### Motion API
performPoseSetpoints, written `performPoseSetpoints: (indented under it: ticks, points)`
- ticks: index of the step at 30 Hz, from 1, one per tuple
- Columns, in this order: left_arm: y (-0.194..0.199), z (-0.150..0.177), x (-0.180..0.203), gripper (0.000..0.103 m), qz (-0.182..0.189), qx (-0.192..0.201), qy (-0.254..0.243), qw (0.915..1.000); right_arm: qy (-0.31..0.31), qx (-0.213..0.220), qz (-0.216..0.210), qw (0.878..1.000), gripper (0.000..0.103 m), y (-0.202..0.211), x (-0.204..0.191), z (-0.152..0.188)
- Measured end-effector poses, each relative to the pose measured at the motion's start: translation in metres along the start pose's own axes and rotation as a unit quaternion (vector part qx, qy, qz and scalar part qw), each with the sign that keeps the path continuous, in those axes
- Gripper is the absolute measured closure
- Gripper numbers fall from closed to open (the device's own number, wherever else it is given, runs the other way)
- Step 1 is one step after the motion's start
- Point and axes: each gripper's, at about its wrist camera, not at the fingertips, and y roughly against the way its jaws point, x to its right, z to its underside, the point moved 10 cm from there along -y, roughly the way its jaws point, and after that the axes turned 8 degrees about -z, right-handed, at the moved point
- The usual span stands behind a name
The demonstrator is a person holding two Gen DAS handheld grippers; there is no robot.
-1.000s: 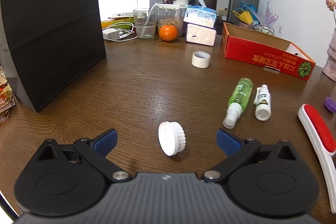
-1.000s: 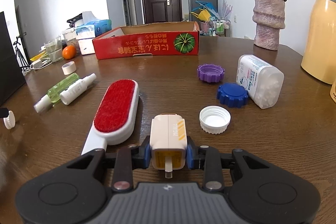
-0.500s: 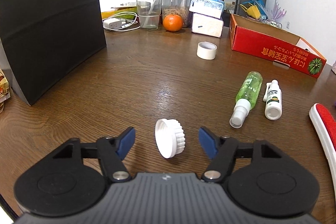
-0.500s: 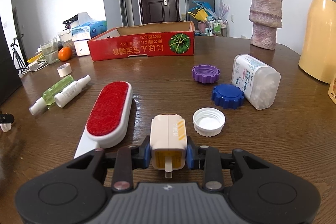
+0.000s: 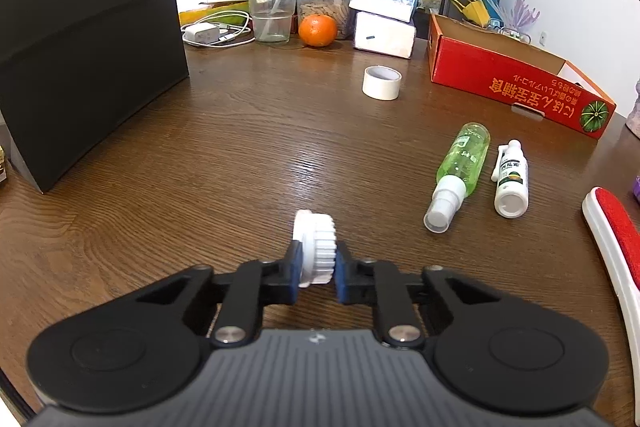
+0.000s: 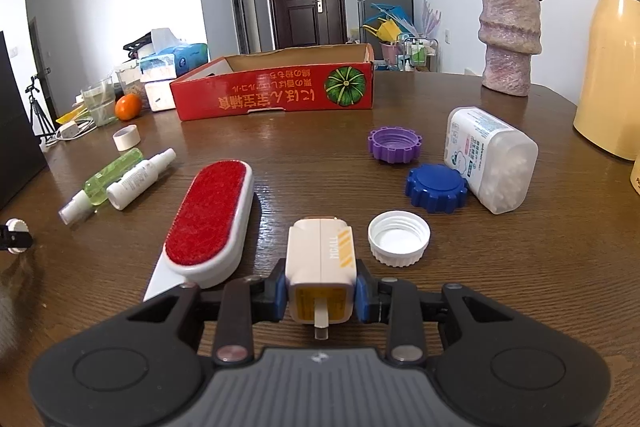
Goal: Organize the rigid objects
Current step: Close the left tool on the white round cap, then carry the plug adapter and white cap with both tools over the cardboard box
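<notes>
The left hand-held gripper (image 5: 316, 269) is closed on a small white ribbed plastic cap (image 5: 315, 247), its 2 blue pads pressing the cap's flat faces so the cap stands on edge low over the brown wood-grain desk (image 5: 248, 155). Ahead and to the right on the desk lie a green transparent spray bottle (image 5: 460, 169) and a white spray bottle with a green label (image 5: 511, 179), side by side and just apart. Farther back sits a roll of white tape (image 5: 381, 82), and beyond it to the right a shallow red cardboard box with a pumpkin print (image 5: 516, 89).

The right hand-held gripper (image 6: 320, 293) grips a cream-white wall charger plug with a yellow stripe (image 6: 321, 263) by its 2 sides, the plug's metal prong pointing back toward the camera. Just left of the plug lies a red-faced lint brush with a white handle (image 6: 210, 215). Just right of it an open white ribbed lid (image 6: 399, 238) rests with its hollow up. Behind that lid are a blue scalloped lid (image 6: 436, 187) and a purple scalloped lid (image 6: 395, 144), and a clear plastic tub of cotton swabs (image 6: 490, 159) lies on its side touching the blue lid.
</notes>
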Motion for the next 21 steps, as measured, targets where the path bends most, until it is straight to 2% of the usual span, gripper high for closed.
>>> performPoseSetpoints:
  ticks: [21]
  points:
    - [0.023,-0.014,0.011,0.088,0.012,0.03,-0.009,0.9994,-0.002,0.018,-0.002,1.0,0.072,0.011,0.0,-0.007]
